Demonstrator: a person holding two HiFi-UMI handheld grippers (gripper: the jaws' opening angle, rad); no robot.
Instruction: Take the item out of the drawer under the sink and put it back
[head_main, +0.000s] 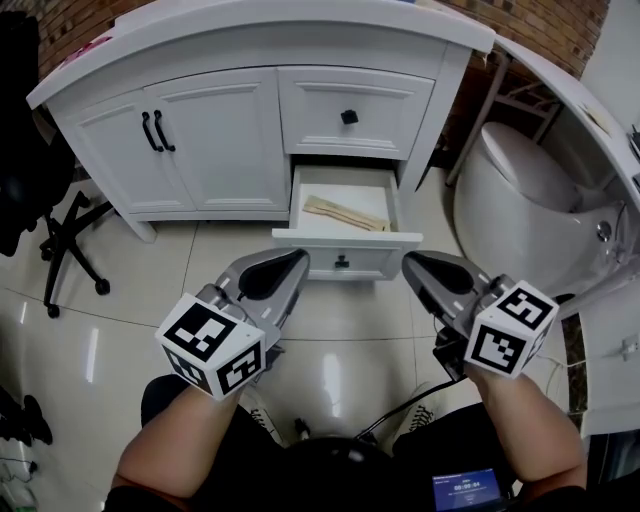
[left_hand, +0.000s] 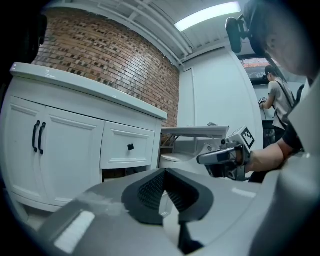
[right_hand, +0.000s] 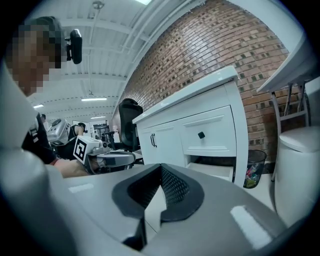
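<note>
The lower drawer (head_main: 372, 259) of the white sink cabinet (head_main: 200, 130) stands pulled open. A flat pale wooden item (head_main: 345, 213) lies inside it. My left gripper (head_main: 300, 257) hangs just before the drawer front's left end, shut and empty. My right gripper (head_main: 408, 260) is level with it at the drawer's right corner, also shut with nothing in it. In the left gripper view the left gripper (left_hand: 164, 172) shows its pads touching, and the right gripper (left_hand: 225, 157) is off to the right. The right gripper view shows the right gripper (right_hand: 160, 167) shut, the open drawer (right_hand: 212, 170) beyond.
A shut upper drawer (head_main: 350, 112) with a black knob sits above the open one, two cabinet doors (head_main: 160, 135) to its left. A white toilet (head_main: 520, 190) stands at the right, a black office chair (head_main: 60, 240) at the left. A bin (right_hand: 255, 172) stands beside the cabinet.
</note>
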